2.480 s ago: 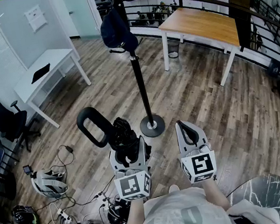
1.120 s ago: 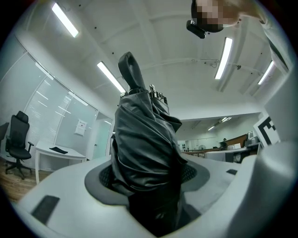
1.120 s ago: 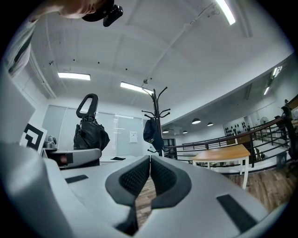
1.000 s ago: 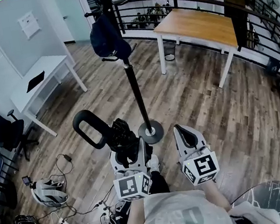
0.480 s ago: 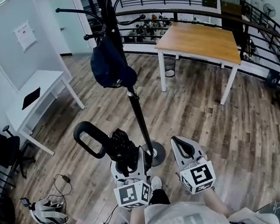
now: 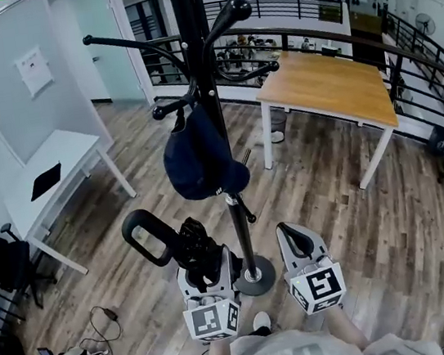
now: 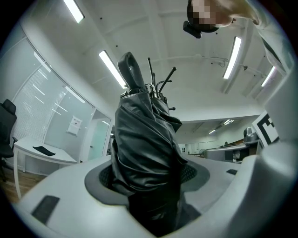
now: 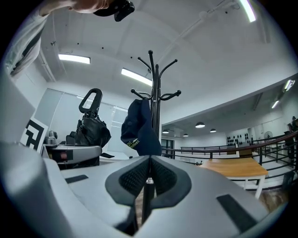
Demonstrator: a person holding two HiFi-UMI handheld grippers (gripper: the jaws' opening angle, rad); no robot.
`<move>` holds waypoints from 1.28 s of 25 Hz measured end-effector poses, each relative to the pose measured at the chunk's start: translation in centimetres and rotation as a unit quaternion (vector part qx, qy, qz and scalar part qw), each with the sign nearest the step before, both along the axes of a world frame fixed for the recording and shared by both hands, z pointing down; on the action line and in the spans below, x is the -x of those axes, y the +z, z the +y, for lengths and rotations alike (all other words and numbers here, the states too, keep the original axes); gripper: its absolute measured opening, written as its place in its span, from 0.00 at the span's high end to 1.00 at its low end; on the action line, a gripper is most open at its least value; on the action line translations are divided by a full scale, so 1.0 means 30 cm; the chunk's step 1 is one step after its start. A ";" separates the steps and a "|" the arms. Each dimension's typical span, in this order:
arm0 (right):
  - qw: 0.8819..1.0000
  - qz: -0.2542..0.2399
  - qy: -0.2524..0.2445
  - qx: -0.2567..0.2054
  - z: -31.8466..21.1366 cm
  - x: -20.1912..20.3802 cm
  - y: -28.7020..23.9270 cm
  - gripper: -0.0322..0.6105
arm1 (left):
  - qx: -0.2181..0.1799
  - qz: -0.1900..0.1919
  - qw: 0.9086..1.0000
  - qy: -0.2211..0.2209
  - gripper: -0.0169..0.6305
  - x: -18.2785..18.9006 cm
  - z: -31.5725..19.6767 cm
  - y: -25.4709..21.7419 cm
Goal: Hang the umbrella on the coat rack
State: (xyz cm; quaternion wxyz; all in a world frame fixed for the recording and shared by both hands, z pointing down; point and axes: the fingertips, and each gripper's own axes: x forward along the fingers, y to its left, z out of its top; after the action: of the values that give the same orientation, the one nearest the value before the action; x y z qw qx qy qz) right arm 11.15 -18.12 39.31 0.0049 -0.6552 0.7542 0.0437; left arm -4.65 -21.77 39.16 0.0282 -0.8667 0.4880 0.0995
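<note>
Left gripper [image 6: 204, 268]: jaws wide, clamped on folded umbrella [image 6: 192, 241], handle at 10 o'clock. Right gripper [image 6: 296, 242]: jaws closed, empty. Coat rack [image 6: 242, 236] at 12 o'clock, cap [image 6: 199, 161] hanging.

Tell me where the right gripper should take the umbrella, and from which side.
Probably best: take the umbrella by its bunched cloth between the loop handle and the left gripper, coming from its right. That stretch is bare, and a grip there leaves the loop free for a hook. The right gripper has its jaws together; open it first.
</note>
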 end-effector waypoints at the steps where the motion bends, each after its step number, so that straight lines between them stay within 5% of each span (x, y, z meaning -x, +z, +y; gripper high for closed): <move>1: 1.000 0.001 0.000 -0.004 -0.039 -0.003 -0.006 0.90 | -0.003 0.000 1.000 -0.002 0.50 0.002 -0.040 0.000; 11: 1.000 0.016 0.000 -0.009 -0.319 0.028 -0.056 0.90 | -0.001 -0.023 0.999 -0.035 0.50 0.105 -0.294 -0.004; 24: 0.999 0.027 -0.037 0.000 -0.403 0.043 -0.043 0.90 | 0.013 -0.049 0.995 -0.086 0.50 0.144 -0.314 -0.005; 32: 0.997 0.031 -0.069 0.006 -0.418 0.068 -0.055 0.90 | -0.019 -0.084 0.990 -0.111 0.50 0.221 -0.453 -0.290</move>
State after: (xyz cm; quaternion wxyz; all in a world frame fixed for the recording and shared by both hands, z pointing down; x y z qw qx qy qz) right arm 9.12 -30.67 37.67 -0.0195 -0.5996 0.7979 0.0591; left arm -11.28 -35.37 30.46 0.0967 -0.8120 0.5747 0.0316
